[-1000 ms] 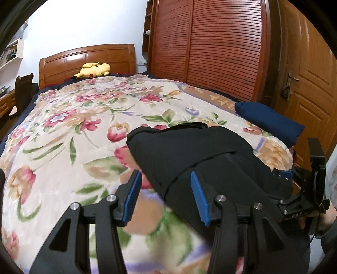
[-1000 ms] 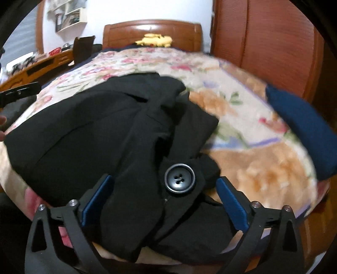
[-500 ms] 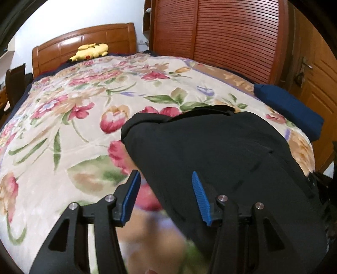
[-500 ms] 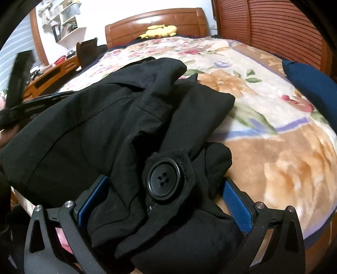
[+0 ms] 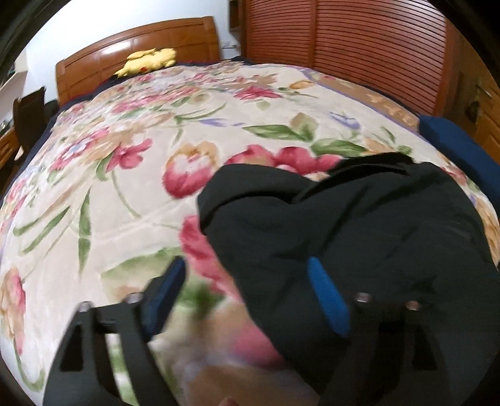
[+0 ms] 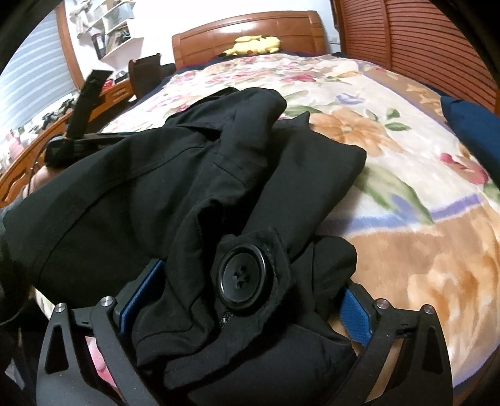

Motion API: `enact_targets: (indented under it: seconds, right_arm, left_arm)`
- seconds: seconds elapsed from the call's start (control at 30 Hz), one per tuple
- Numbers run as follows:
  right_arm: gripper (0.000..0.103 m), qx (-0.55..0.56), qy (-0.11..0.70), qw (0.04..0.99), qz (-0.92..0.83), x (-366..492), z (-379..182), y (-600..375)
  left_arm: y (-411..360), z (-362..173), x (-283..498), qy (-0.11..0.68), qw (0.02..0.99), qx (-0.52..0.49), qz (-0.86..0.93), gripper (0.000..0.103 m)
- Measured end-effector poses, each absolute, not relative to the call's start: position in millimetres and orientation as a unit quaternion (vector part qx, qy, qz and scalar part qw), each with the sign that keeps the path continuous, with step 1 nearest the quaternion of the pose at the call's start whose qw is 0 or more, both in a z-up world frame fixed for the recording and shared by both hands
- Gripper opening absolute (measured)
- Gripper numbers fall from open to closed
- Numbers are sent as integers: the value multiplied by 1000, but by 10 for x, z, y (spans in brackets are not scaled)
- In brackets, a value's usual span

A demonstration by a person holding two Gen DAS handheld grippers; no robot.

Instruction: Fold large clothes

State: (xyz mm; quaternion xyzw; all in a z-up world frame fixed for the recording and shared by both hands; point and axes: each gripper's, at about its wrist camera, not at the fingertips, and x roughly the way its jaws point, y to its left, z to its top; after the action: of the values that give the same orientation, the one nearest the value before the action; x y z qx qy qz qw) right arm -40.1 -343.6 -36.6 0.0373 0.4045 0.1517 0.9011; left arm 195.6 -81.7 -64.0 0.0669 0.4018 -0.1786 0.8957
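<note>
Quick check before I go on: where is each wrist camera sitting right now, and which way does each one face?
Left wrist: above the bed's near edge, angled down toward the headboard; left gripper opening, coat edge between its fingers.
Right wrist: low over the coat, same direction; right gripper around bunched cloth with a button; the other gripper shows at left.
Shared: coat, floral blanket, yellow plush toy.

Matt black cloth coat (image 6: 175,193), glossy plastic button (image 6: 242,278); fuzzy floral blanket (image 5: 131,175); polished wood headboard (image 6: 250,28)
</note>
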Motion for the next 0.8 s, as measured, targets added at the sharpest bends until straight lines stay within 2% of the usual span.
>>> enact_targets:
  seconds: [0.07, 0.3, 0.5, 0.57, 0.7, 0.77, 0.8]
  right_arm:
    - [95, 42, 403, 901, 157, -396, -363, -3438]
    - [81, 50, 399, 898, 179, -388, -342, -3442]
    - [54, 62, 394, 894, 203, -392, -309, -3467]
    - [45, 58, 388, 897, 205, -399, -280, -3471]
    - [35, 48, 372, 906, 197, -428, -182, -3495]
    - [31, 37, 364, 911, 191, -419, -112, -3522]
    - [30, 35, 363, 912, 189, -404, -87, -3536]
  left_arm:
    - [-762, -690, 2028, 415, 891, 51, -175, 102]
    - [-744, -748, 2151, 431, 880, 35, -197, 103]
    - [-768, -767, 2252, 445, 868, 14, -220, 101]
    - [-774, -769, 2274, 450, 859, -1, -242, 87]
    - [-807, -738, 2285, 461, 844, -28, -274, 61]
    - [-835, -677, 2255, 462, 839, -34, -285, 32]
    - [-847, -651, 2244, 462, 840, -31, -283, 27]
